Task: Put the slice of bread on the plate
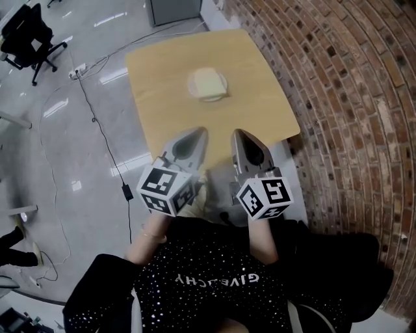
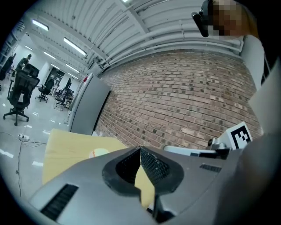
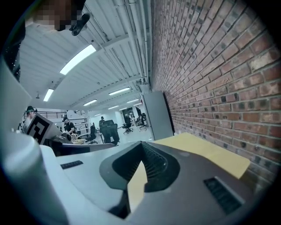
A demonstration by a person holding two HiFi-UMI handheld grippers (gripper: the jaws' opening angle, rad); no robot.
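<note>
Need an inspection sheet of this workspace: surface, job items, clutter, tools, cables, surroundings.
Surface: wooden table, bare apart from the job's things.
Job's things: slice of bread lies on the plate, near the table's middle.
Clutter: nothing seen on the table.
Grippers: left tool and right tool both shut, empty, side by side near the person, tips toward the table.
Cables: black cable runs across the floor left of the table.
Surroundings: brick wall on the right; office chair and grey cabinet beyond.

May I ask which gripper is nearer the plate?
Left, narrowly. The left gripper is almost straight in front of the plate; the right gripper is offset to its right.
</note>
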